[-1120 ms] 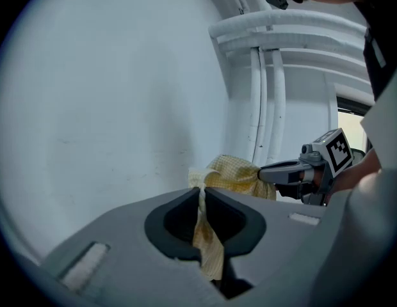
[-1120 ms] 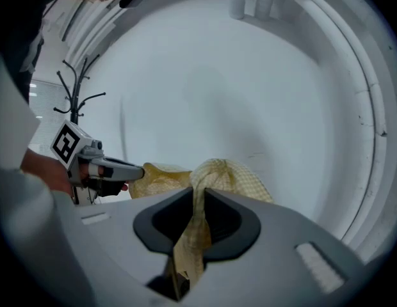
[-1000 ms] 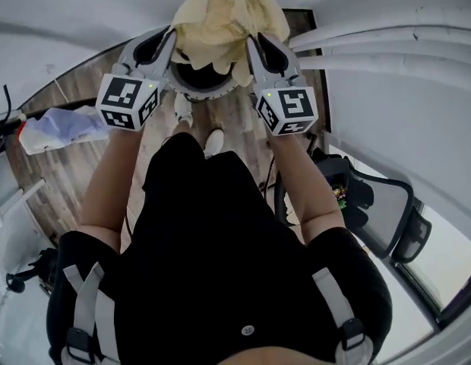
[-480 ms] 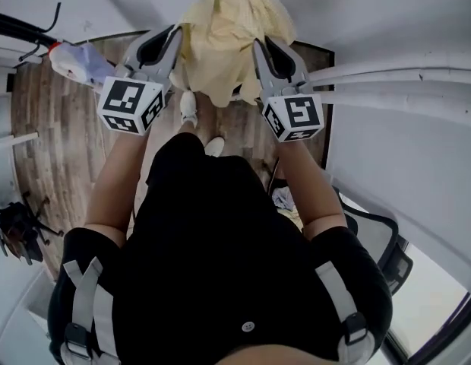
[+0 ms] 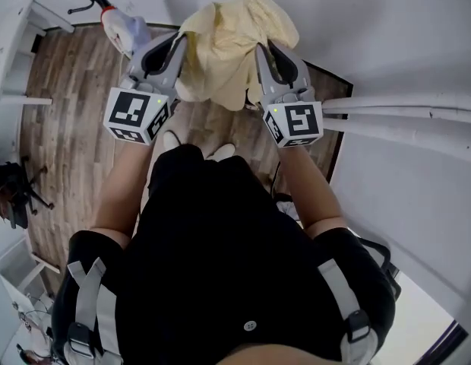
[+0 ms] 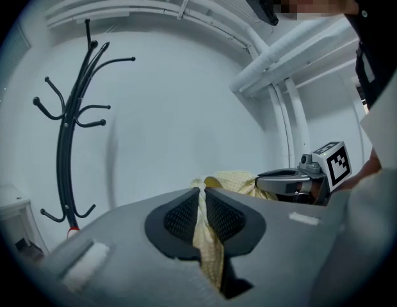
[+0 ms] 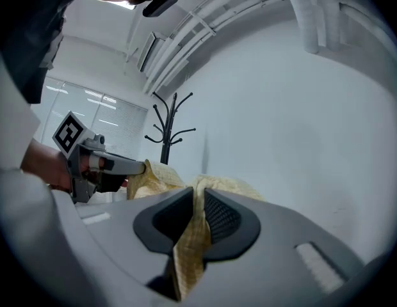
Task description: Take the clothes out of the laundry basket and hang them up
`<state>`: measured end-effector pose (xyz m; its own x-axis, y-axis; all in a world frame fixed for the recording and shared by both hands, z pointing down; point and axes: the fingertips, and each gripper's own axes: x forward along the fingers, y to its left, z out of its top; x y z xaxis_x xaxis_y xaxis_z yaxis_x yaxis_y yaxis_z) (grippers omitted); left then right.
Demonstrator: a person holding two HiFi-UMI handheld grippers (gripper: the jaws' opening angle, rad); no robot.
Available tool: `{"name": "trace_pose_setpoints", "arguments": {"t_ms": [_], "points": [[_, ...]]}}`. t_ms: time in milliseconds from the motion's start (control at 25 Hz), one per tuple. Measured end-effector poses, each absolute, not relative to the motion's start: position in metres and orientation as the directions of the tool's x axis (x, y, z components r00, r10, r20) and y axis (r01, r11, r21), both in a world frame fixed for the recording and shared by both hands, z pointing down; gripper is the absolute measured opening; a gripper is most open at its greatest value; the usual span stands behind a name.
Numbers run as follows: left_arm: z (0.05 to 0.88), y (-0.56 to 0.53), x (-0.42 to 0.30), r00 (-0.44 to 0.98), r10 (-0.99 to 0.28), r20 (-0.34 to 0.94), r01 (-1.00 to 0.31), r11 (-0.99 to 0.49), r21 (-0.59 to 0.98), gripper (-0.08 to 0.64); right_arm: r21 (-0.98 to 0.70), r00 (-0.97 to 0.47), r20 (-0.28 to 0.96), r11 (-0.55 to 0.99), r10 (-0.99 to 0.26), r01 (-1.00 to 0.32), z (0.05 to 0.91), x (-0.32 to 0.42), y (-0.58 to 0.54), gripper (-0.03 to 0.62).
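A pale yellow checked garment [image 5: 232, 48] hangs bunched between my two grippers, in front of the person's chest. My left gripper [image 5: 178, 48] is shut on the garment's left edge; in the left gripper view the cloth [image 6: 208, 248] is pinched between the black pads [image 6: 182, 216] and trails down. My right gripper [image 5: 264, 55] is shut on the right edge; in the right gripper view a fold of the garment [image 7: 189, 248] runs between its pads [image 7: 221, 219]. A black coat rack [image 6: 73, 126] stands against the white wall, also seen as the coat rack [image 7: 168, 130] behind the left gripper [image 7: 89, 162].
Wooden floor [image 5: 68, 128] lies below, with the person's white shoes [image 5: 171, 139]. White pipes [image 5: 403, 112] run along the wall at right. A white shelf [image 5: 23, 36] stands far left. A pale bluish cloth with a red end [image 5: 125, 29] sits by the rack's foot.
The person has turned: the dark round basket under the garment has left the view and the rack's foot has come in at top left. Both grippers still hold the garment.
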<state>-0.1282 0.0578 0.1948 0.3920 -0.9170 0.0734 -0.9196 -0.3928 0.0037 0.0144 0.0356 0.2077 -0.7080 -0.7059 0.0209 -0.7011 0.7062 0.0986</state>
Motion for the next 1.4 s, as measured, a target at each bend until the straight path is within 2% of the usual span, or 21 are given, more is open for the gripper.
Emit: {"name": "trace_pose_setpoints", "arguments": {"t_ms": [160,400,600,760,1400], "points": [[0.175,0.086,-0.203,0.356,-0.934,0.024,-0.935,-0.355,0.012,0.025,0.13,-0.742,-0.001,0.735,-0.671,-0.665,0.186,-0.061,0.059,0.06],[0.145,0.105,-0.222,0.338,-0.94,-0.044,-0.941,-0.339,0.001,0.025,0.143,-0.769,-0.058,0.757,-0.637,-0.637,0.159,-0.084,0.079,0.06],[0.119,0.146,-0.332,0.319,-0.942,-0.102,-0.947,-0.32,-0.002,0.025,0.167,-0.779,-0.085,0.762,-0.621,-0.626,0.133,-0.19,0.119,0.06],[0.105,0.161,-0.392,0.308,-0.943,-0.128,-0.951,-0.308,-0.022,0.025,0.181,-0.783,-0.109,0.762,-0.613,-0.622,0.12,-0.248,0.135,0.06],[0.024,0.165,-0.564,0.182,-0.945,-0.27,-0.983,-0.167,-0.08,0.025,0.287,-0.807,-0.265,0.755,-0.528,-0.589,0.038,-0.41,0.125,0.058]]}}
